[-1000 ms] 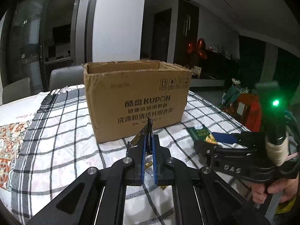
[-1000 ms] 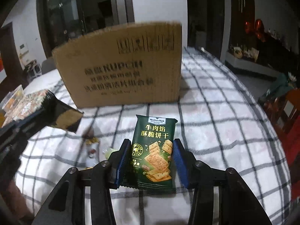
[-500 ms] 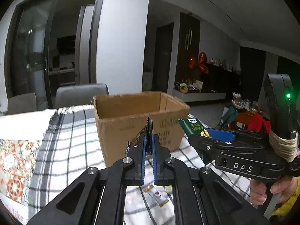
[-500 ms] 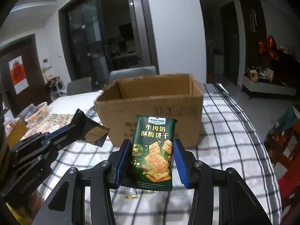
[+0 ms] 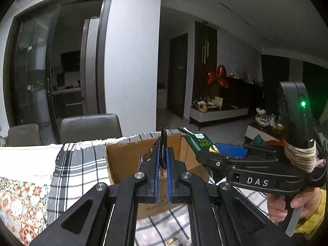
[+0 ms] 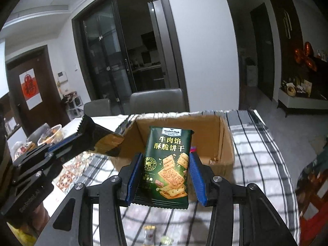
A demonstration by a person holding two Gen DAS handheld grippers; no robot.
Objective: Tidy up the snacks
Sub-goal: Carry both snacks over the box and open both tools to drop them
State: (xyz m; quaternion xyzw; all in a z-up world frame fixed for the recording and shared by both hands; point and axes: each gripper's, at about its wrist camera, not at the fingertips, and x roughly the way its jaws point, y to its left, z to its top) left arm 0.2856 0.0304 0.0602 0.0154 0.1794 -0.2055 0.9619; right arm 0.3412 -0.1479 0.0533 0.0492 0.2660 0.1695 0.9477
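The box (image 6: 223,143) is matt brown corrugated cardboard with a rough, torn rim. The green packet (image 6: 167,164) is glossy printed film, its ends crimped in a saw-tooth edge; the dark packet (image 6: 98,135) is shiny foil-like film with the same crimp. The left gripper (image 5: 162,162) and right gripper (image 6: 166,176) are matt black plastic with bright metal screws and ribbed blue pads (image 6: 195,176). The checked tablecloth (image 6: 264,160) is woven cloth with a frayed hem. The chair (image 5: 90,127) looks smooth, faintly sheened grey leather.
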